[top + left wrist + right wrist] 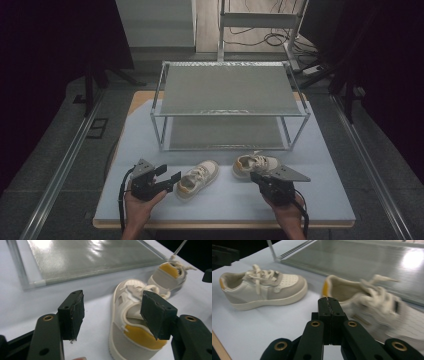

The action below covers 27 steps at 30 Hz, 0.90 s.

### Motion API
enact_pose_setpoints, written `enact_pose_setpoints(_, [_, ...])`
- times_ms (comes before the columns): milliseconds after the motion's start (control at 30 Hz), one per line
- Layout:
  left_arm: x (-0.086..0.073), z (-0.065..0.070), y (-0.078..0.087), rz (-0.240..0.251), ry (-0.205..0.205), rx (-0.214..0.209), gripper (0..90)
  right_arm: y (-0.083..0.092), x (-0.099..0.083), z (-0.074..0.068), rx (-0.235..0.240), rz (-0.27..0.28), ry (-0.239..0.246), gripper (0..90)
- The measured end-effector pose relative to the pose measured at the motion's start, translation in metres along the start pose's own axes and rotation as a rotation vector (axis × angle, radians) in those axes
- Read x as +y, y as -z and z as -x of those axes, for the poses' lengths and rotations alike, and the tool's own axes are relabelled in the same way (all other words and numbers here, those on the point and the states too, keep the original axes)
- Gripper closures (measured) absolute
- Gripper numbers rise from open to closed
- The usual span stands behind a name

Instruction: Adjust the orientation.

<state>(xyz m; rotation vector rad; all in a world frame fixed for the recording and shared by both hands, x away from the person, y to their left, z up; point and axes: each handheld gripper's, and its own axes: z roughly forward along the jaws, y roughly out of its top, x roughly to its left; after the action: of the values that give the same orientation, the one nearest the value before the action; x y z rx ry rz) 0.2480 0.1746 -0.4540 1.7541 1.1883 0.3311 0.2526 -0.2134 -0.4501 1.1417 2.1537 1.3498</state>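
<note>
Two small white-and-grey shoes with yellow heels lie on the table in front of a metal rack (231,90). The left shoe (198,179) (130,322) (264,288) points away at a slant. My left gripper (170,175) (112,312) is open just behind its heel, and its right jaw overlaps the heel collar in the left gripper view. The right shoe (257,164) (171,273) (372,302) lies sideways and looks blurred in the right gripper view. My right gripper (257,176) (332,305) is shut with nothing between its jaws, its tip close to that shoe's heel.
The rack has two grey shelves in a silver frame; its lower shelf (85,257) (372,262) sits just beyond the shoes. A pale blue mat (225,205) covers the table. A person's hands (140,207) hold both grippers at the front edge.
</note>
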Motion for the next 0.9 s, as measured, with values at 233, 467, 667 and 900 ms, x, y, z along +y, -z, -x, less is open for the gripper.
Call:
enact_pose_setpoints(233, [0.0,-0.004,0.001,-0.001,0.014,0.0,35.0,-0.023,0.001,-0.016,0.016,-0.021,0.014,89.7])
enact_pose_setpoints(467, [-0.001,-0.006,0.001,-0.008,0.02,0.006,34.8,-0.039,0.001,-0.026,0.007,-0.027,0.019,89.7])
enact_pose_setpoints(667, [-0.004,-0.009,-0.003,-0.031,0.025,0.006,34.6,-0.065,0.002,-0.036,-0.035,-0.048,0.017,89.8])
enact_pose_setpoints(900, [-0.006,-0.011,-0.003,-0.036,0.029,0.01,34.5,-0.083,0.008,-0.039,-0.093,-0.036,0.012,89.8])
